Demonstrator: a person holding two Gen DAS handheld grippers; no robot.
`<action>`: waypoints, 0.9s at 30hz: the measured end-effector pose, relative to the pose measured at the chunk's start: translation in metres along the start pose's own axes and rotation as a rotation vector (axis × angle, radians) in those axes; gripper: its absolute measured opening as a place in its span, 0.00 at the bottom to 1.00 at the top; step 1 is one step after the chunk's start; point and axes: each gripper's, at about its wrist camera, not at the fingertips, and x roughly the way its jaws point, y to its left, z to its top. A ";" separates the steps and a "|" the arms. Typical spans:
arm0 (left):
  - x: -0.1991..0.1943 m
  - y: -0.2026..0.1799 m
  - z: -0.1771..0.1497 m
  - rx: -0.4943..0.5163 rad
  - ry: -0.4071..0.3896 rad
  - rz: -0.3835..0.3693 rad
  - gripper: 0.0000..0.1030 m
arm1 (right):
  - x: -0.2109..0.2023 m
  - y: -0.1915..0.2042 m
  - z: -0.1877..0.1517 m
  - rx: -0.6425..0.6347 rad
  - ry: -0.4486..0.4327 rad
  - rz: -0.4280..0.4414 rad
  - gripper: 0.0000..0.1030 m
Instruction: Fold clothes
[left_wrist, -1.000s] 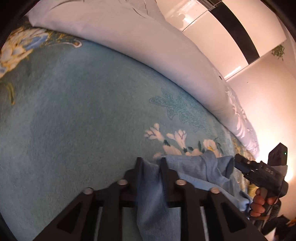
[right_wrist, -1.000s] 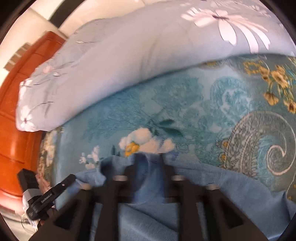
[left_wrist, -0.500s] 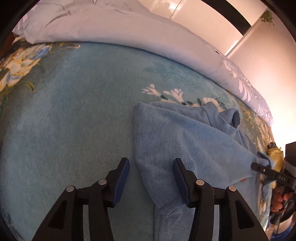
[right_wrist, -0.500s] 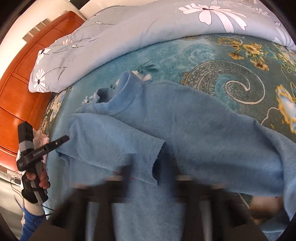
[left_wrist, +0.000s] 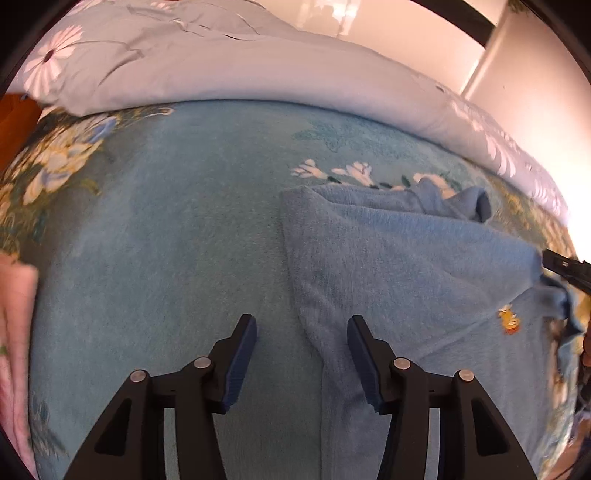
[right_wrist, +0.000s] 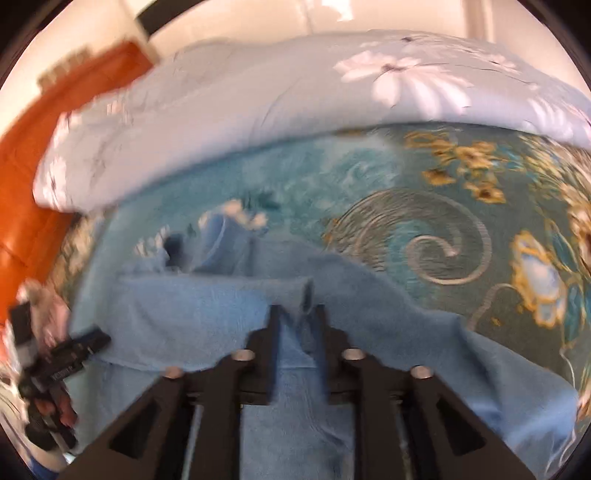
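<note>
A soft, limp blue sweater (left_wrist: 399, 266) lay on the bed (left_wrist: 166, 229); the left hand-held gripper (left_wrist: 301, 354) gaped empty over its folded edge, the right hand-held gripper (right_wrist: 297, 325), jaws opening, straddled a cloth fold.

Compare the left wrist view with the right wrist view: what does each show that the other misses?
Only the left wrist view shows a small yellow print on the blue sweater and pink cloth at the left edge. Only the right wrist view shows the orange wooden headboard and the blanket's swirl pattern. Both show the sweater on the floral blanket and the pale quilt behind.
</note>
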 end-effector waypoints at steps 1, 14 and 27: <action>-0.009 0.000 -0.004 0.004 -0.016 0.008 0.54 | -0.021 -0.004 -0.003 0.002 -0.028 0.010 0.28; -0.106 0.009 -0.112 -0.162 -0.136 -0.098 0.61 | -0.123 -0.099 -0.160 0.160 0.018 -0.177 0.49; -0.132 0.002 -0.141 -0.231 -0.152 -0.106 0.62 | -0.067 -0.034 -0.168 -0.365 0.057 -0.302 0.46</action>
